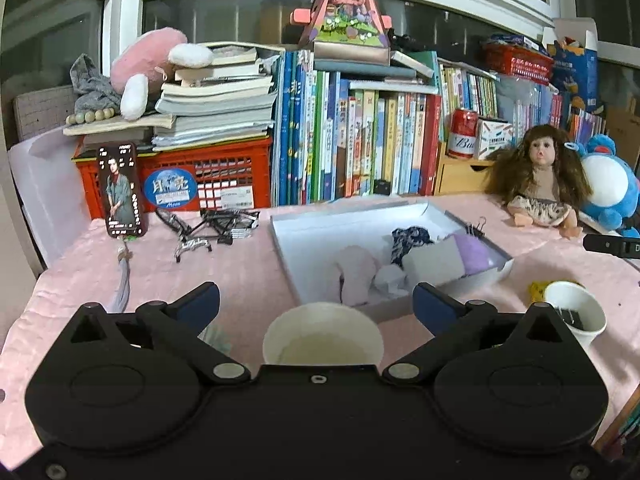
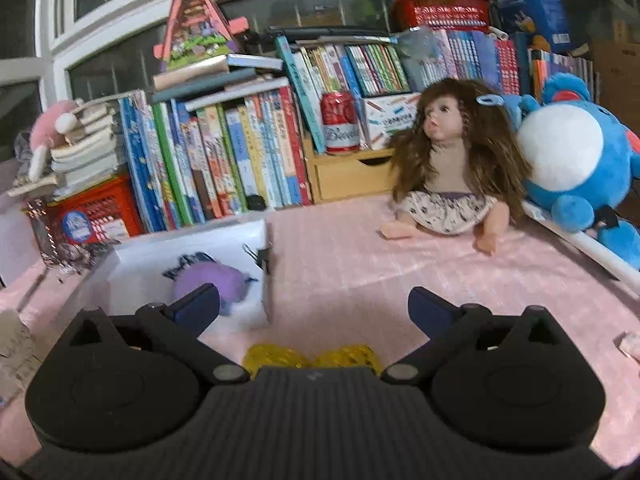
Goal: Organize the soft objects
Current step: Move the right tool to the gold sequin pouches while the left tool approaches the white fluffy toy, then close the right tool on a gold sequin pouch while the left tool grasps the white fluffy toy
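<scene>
Paper cup point(image 1: 323, 334) sits between the wide-apart jaws of left gripper point(image 1: 316, 302), untouched. White tray point(image 1: 304, 240) beyond already holds purple pouch point(image 1: 474, 252) and other soft bits. Right gripper point(image 2: 314, 306), jaws apart, over yellow mesh item point(image 2: 312, 356); doll point(image 2: 452, 160) still out.

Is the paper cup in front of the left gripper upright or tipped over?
Upright: the paper cup stands on the pink cloth with its round mouth facing up, between the open left gripper fingers.
</scene>
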Demonstrator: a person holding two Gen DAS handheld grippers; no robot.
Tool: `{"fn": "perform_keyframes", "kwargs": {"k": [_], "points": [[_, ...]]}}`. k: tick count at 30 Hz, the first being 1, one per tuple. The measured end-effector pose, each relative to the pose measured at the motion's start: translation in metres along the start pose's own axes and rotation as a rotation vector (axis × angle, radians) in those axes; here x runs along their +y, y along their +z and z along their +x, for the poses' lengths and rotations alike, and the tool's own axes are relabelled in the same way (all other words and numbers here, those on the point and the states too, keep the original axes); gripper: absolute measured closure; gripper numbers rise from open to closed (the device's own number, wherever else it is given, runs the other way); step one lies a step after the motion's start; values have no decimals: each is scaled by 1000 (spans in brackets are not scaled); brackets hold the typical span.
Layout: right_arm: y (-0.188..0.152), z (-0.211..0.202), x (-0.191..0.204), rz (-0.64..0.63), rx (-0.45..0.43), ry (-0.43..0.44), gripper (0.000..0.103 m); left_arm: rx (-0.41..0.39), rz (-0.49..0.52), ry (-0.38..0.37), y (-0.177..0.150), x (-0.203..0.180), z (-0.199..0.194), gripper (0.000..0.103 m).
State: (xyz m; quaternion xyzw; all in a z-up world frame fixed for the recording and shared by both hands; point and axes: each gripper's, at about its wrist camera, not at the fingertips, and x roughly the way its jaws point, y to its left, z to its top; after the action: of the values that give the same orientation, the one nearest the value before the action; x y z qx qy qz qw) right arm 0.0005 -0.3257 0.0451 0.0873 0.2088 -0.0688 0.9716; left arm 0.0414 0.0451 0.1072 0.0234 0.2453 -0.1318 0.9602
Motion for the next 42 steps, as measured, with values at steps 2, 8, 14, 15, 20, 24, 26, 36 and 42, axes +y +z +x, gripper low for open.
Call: {"fn": "perform_keyframes", "kwargs": {"k": [2,8,14,15,20,24,26,36,42], "points": [[-5,2,-1,-10,10,-14,0,5,-17,11,-6,4,-1,1],[-16,7,-6,-24,55,-39,0,-30,-30,126,-22,14,-6,1],[-29,11,-6,-42,84,-32,0,-40,-69,169,-35,30,-13,2],[-31,12,-5,-44,89,-26,1,-34,-80,172,-38,33,-14,2],[-38,16,0,-44,88,5,5,-28,-130,181,-59,43,-18,4],[-38,23,-1,-21,96,18,10,-1,-152,161,-68,44,-24,5],[-37,27,-2,-7,104,26,13,-11,-126,158,-71,40,-28,5],[-41,39,2,-23,115,28,22,63,-83,178,-92,32,-10,7],[-44,45,2,-40,127,30,16,104,-75,169,-103,27,6,7]]}}
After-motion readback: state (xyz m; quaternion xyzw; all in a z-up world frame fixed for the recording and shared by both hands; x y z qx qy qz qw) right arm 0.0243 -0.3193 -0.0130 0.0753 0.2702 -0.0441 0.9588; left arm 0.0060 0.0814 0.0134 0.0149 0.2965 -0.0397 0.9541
